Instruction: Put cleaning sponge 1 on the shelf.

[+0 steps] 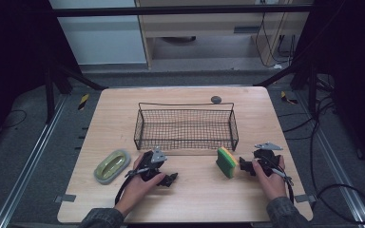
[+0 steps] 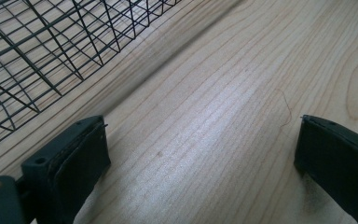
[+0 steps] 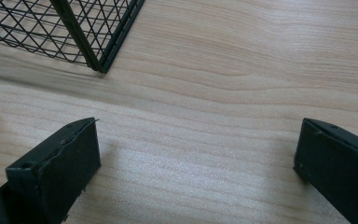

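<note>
A black wire basket (image 1: 186, 141) stands empty in the middle of the wooden table (image 1: 195, 194). A green and yellow sponge (image 1: 226, 162) stands on edge in front of the basket's right corner. An oval grey-green dish (image 1: 111, 166) lies at the front left. My left gripper (image 1: 159, 167) rests in front of the basket, open, with bare wood between its jaws (image 2: 200, 123); the basket (image 2: 37, 56) runs along its left. My right gripper (image 1: 252, 160) sits just right of the sponge, open over bare wood (image 3: 196, 125), with the basket's corner (image 3: 98, 46) ahead on its left.
A small dark round object (image 1: 216, 99) lies on the table behind the basket. Hands and dark sleeves come in from the front edge. Cables trail on the floor to the right of the table.
</note>
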`<state>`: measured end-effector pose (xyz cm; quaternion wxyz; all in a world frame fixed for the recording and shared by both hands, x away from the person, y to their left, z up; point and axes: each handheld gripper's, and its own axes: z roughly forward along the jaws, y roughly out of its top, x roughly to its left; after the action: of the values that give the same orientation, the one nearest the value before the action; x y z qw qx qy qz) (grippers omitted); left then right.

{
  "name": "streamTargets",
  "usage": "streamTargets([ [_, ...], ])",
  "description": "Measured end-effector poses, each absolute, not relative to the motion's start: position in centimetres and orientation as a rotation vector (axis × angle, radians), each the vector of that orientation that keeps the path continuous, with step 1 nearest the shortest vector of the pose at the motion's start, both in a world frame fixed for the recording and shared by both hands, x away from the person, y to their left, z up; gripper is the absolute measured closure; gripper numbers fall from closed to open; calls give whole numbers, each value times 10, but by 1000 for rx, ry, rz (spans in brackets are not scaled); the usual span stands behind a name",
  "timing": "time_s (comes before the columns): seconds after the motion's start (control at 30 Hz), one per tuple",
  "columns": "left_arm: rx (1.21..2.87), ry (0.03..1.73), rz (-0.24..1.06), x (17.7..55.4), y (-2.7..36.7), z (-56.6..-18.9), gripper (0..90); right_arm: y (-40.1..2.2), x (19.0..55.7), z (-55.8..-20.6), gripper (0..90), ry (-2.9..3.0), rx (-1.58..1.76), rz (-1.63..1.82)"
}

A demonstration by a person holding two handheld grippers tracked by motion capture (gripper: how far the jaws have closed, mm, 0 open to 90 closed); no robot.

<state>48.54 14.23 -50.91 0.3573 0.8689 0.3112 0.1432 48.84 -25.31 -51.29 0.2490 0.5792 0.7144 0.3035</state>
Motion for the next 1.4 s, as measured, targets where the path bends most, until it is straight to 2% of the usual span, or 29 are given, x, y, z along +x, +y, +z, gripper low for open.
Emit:
streamTargets([
  [0.3, 2233, 722, 328, 477, 141, -503, 35, -252, 490, -513, 4, 1940, 1589, 836],
  [0.43, 2266, 679, 391, 468, 141, -487, 40, -253, 490, -513, 4, 1944, 1585, 837],
  [0.57, 2282, 742, 475, 467, 146, -468, 68, -254, 490, -513, 4, 1953, 1573, 834],
  [0.6, 2311, 787, 514, 468, 150, -451, 68, -254, 491, -513, 4, 1949, 1583, 838],
  [0.73, 2323, 848, 528, 477, 172, -421, 75, -254, 491, -513, 4, 1954, 1577, 836],
  [0.93, 2306, 921, 562, 490, 213, -392, 85, -256, 494, -513, 4, 1969, 1564, 842],
  [1.23, 2384, 1004, 591, 495, 252, -385, 46, -256, 494, -513, 4, 1969, 1563, 842],
  [1.4, 2383, 1035, 544, 492, 268, -389, 49, -256, 494, -513, 4, 1972, 1558, 839],
])
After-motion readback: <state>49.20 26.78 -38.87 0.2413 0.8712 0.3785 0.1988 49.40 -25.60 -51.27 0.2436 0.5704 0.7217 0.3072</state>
